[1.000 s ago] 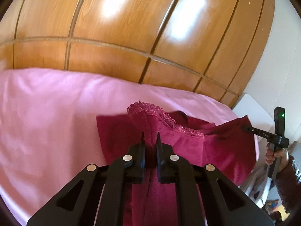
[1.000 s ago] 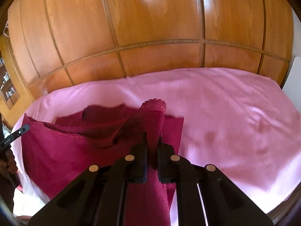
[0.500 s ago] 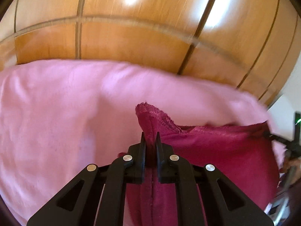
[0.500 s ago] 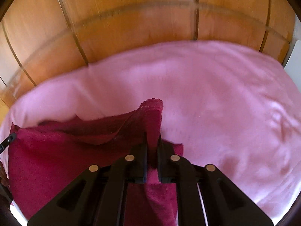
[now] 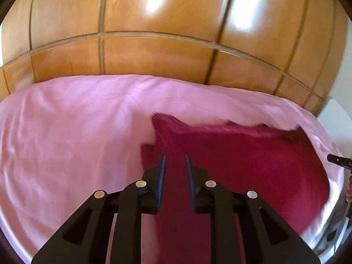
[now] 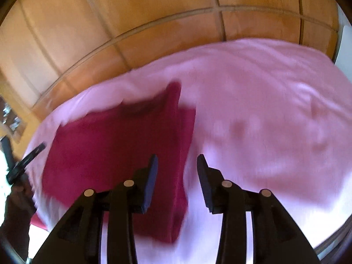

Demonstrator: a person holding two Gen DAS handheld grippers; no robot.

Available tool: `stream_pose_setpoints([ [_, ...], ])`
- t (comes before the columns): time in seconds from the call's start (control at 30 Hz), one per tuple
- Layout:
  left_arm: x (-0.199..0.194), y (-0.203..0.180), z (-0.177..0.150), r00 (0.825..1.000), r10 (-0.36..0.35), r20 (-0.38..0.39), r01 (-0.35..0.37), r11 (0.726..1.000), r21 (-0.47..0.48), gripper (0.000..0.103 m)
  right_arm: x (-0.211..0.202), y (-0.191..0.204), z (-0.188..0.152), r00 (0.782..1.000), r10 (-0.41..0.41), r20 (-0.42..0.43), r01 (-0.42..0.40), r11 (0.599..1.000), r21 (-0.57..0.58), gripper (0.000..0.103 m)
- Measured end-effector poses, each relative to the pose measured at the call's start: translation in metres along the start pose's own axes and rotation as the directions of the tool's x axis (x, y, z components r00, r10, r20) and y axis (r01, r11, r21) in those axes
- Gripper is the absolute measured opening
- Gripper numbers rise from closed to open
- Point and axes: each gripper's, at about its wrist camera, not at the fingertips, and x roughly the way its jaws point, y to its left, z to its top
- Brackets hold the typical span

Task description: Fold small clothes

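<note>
Both sets of jaws are opening right now: my left gripper (image 5: 175, 160) has a narrow gap with the dark red garment (image 5: 242, 154) showing through it but the pads off the cloth, and my right gripper (image 6: 177, 161) is wider, straddling the garment's right edge, nothing pinched. The garment lies on the pink bedsheet (image 5: 66, 143), spreading from the left gripper's tips out toward 3 o'clock in the left wrist view, and toward 9 o'clock in the right one. Main worry, I think: the far corners at about 12 o'clock look blurry and maybe not settled, so the folded layer could land crooked or bunch up. Also, if I pull back with a pad snagging the fabric, I'd drag the fold open again. The sheet looks soft and rumpled, so the cloth may not lie dead flat, and it's near the bed edge on the right-hand side, so a tug could slide it off. Behind the bed there's a glossy wooden panelled wall (image 5: 165, 44) from 10 to 2 o'clock, with bright window glare on it.
</note>
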Motion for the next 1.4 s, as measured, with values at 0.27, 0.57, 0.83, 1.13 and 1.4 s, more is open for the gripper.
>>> stream_pose_setpoints([
  [0.27,-0.012,-0.042,-0.051,0.996,-0.066,-0.061,0.072,0.993,0.092,0.017,0.001,0.007,-0.069,0.992,0.053,-0.115,-0.060,0.996,-0.063,0.039],
  [0.57,0.004,-0.034,-0.062,0.991,-0.054,-0.122,0.066,0.993,0.097,0.017,0.004,0.027,-0.060,0.991,0.007,-0.131,-0.032,0.982,-0.188,0.007],
  [0.83,0.004,-0.030,-0.066,0.990,-0.053,-0.133,0.068,0.992,0.111,0.017,0.021,-0.007,-0.077,0.985,-0.047,-0.166,0.026,0.992,-0.126,0.005],
  [1.13,-0.050,0.030,-0.069,0.990,-0.116,-0.077,0.107,0.987,-0.118,0.036,-0.021,-0.002,-0.059,0.993,-0.114,-0.038,0.111,0.992,-0.055,0.041],
  [1.4,-0.073,0.065,-0.086,0.978,-0.203,-0.048,0.184,0.946,-0.266,0.057,0.015,0.100,-0.021,0.987,-0.117,0.115,0.141,0.961,-0.238,0.071],
])
